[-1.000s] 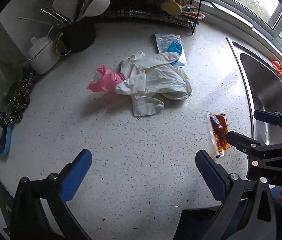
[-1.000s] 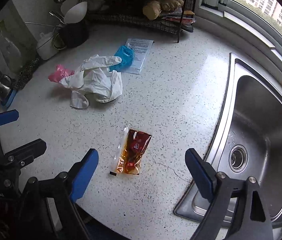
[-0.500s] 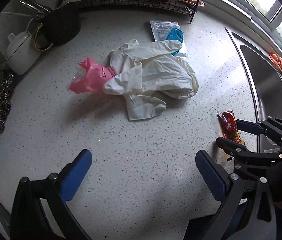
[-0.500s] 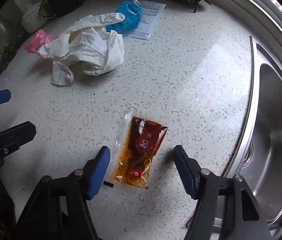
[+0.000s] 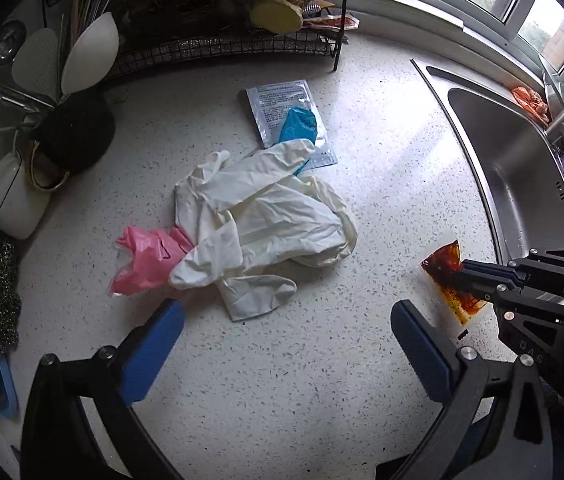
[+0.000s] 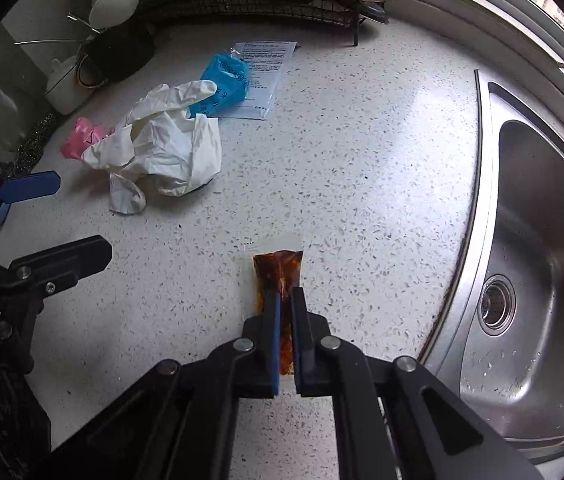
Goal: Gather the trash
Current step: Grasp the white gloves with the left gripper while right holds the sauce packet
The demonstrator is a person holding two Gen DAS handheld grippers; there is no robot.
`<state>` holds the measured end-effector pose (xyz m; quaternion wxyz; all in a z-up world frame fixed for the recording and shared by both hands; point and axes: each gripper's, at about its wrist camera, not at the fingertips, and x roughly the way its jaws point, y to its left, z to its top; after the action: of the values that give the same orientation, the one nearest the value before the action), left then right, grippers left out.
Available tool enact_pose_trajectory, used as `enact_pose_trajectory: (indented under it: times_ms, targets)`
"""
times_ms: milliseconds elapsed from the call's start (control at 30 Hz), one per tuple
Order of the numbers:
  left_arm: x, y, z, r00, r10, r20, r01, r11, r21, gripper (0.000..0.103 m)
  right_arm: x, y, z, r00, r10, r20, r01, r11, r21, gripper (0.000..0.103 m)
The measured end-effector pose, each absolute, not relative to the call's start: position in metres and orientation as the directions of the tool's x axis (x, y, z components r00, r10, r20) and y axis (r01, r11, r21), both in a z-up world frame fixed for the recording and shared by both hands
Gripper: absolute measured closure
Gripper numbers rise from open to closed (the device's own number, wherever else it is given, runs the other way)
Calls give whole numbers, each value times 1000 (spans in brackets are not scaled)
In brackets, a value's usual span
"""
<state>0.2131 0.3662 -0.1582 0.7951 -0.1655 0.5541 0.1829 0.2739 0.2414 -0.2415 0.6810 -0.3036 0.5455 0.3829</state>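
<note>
The near half of the sauce packet (image 6: 278,270) is hidden between the jaws of the right gripper (image 6: 285,300). White gloves (image 5: 257,216) cover part of the pink bag (image 5: 147,258) and the blue wrapper (image 5: 298,125). The print on the leaflet (image 5: 277,98) is too small to read. The sink (image 6: 542,240) is cut off at the picture's right edge.

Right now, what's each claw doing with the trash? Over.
Right gripper shut on sauce packet. Left gripper open, above gloves. Nothing blocking.
</note>
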Motion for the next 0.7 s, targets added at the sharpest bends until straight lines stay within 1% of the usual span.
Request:
enact_pose_trajectory:
  times_ms: [233,300,333,367,400,467,500,567,600,667,700]
  targets:
    - [250,385,-163,315,125,-941,-433,901,-25,0,297,238,-229,136,216,-967,-844,537,1,99]
    - [253,389,-166,313,118,-942,-418,908,-25,2,306,238,-225,145,219,-965,-838,545,-2,99]
    - [258,390,-170,308,111,-945,-413,910,-28,8,310,237,-224,147,220,-964,-835,550,-2,99]
    - [261,392,-174,298,106,-949,-410,912,-27,18,315,238,-223,150,222,-963,-832,554,-2,99]
    - [268,393,-179,280,109,-954,-408,913,-16,22,320,239,-222,153,224,-962,-830,557,-2,99]
    - [273,393,-186,254,117,-960,-404,915,5,33,328,242,-220,161,227,-960,-826,564,-5,99]
    - [275,394,-188,254,106,-961,-406,914,-7,35,331,243,-221,167,230,-959,-822,569,-6,99]
    - [276,398,-188,272,75,-959,-414,909,-47,54,338,246,-219,168,237,-957,-816,578,0,99]
    - [277,399,-188,270,67,-960,-415,908,-53,58,338,242,-219,171,242,-955,-813,582,2,99]
    - [278,399,-185,267,72,-961,-414,909,-47,78,336,243,-217,174,248,-953,-811,586,4,99]
    - [278,398,-184,268,74,-961,-407,912,-44,82,338,243,-214,172,251,-953,-810,586,8,99]
